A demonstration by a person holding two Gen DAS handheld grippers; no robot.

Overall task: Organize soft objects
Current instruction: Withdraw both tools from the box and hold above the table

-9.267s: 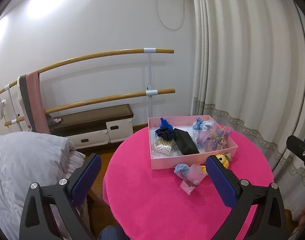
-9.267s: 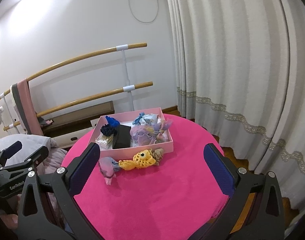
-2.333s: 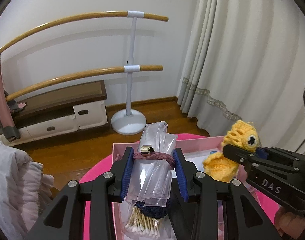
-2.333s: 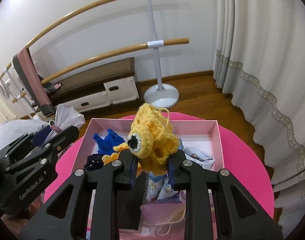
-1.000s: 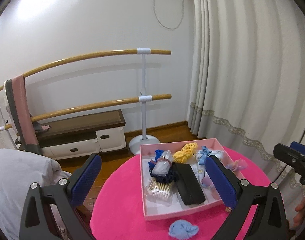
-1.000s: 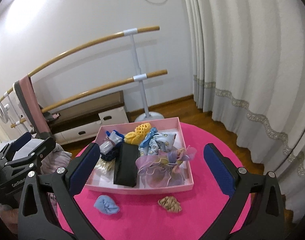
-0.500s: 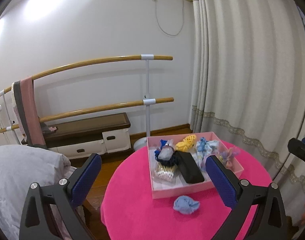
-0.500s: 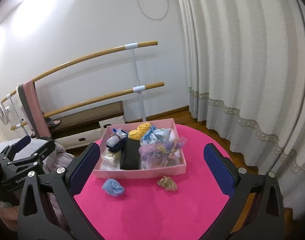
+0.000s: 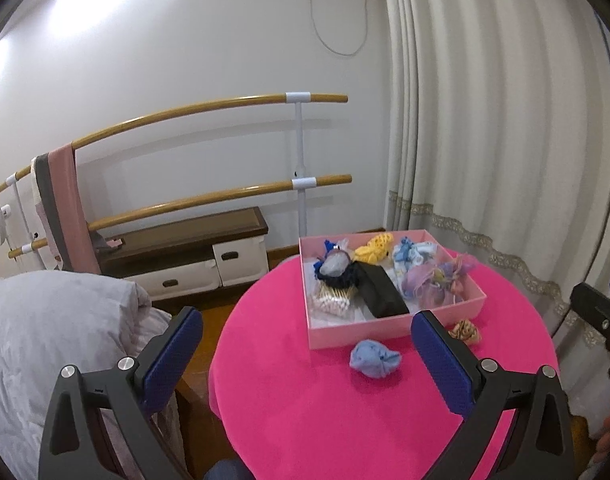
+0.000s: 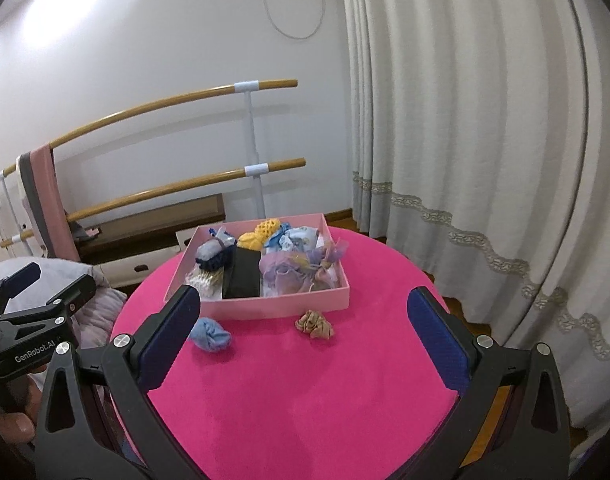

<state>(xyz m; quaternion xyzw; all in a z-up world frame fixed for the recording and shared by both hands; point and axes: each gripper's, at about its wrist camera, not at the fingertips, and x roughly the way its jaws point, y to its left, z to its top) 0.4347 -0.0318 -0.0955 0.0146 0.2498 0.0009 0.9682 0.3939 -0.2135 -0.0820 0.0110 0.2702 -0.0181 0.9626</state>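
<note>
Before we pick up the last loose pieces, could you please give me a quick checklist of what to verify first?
1. Left gripper open, nothing held: ok.
2. Right gripper open, nothing held: ok.
3. Blue cloth ball on the pink table, outside the pink box: not ok.
4. Tan scrunchie outside the box too: not ok.
5. Nothing lies on top of either piece: ok.
6. Free room left in the box: cannot tell.
</note>
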